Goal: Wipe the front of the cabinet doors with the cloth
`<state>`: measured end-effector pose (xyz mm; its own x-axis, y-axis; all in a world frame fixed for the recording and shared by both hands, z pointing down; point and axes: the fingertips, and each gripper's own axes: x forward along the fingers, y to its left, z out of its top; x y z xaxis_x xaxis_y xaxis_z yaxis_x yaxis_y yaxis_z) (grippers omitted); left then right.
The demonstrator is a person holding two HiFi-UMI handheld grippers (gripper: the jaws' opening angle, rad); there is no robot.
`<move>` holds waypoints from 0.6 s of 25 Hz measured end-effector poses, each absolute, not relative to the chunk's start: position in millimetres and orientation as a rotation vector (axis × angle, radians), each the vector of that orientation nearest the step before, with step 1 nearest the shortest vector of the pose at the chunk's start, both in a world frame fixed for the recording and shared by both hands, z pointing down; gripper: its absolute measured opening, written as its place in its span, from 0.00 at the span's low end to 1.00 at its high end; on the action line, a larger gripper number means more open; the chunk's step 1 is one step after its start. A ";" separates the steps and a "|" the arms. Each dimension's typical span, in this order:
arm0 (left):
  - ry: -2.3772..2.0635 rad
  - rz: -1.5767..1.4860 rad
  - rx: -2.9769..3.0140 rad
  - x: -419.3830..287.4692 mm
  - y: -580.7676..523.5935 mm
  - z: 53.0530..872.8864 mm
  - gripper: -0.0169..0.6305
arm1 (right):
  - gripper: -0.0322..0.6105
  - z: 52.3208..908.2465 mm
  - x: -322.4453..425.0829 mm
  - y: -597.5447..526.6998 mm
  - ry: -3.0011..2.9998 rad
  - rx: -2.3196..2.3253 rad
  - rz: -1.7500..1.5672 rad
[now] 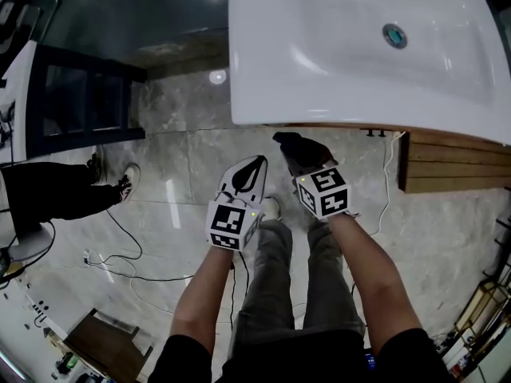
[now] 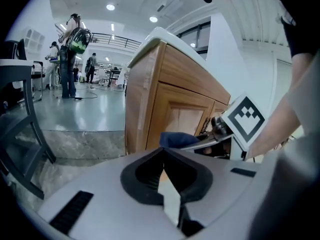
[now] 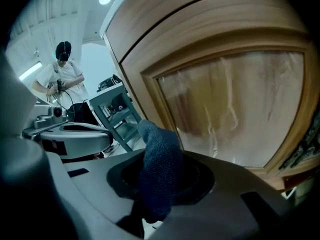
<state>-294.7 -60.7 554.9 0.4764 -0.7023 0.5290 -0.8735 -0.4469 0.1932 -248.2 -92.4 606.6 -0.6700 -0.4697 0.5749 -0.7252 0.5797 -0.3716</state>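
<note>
Right hand-held gripper (image 1: 299,152) pinches the dark blue cloth (image 3: 159,166) at lower centre of its view, near the wooden cabinet door (image 3: 235,104) filling the upper right. Left hand-held gripper (image 2: 162,156) is pressed together, empty.

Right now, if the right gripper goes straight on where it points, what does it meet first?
Probably the cabinet door, at its pale panel. The cloth clamped in the jaws of the right gripper leads, so it would touch first. The gap is hard to judge.
</note>
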 end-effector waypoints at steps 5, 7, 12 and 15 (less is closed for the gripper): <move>-1.325 0.516 2.274 -311.6 -63.8 559.3 0.04 | 0.22 616.6 -264.2 -102.9 -2.386 0.973 0.832; -1.327 0.510 2.267 -313.9 -66.4 561.2 0.04 | 0.22 619.7 -263.5 -105.4 -2.381 0.982 0.831; -1.302 0.510 2.273 -302.1 -72.4 562.6 0.04 | 0.22 623.0 -242.9 -112.4 -2.363 1.022 0.834; -1.290 0.514 2.293 -286.7 -77.3 562.3 0.04 | 0.22 624.1 -221.2 -117.5 -2.344 1.057 0.839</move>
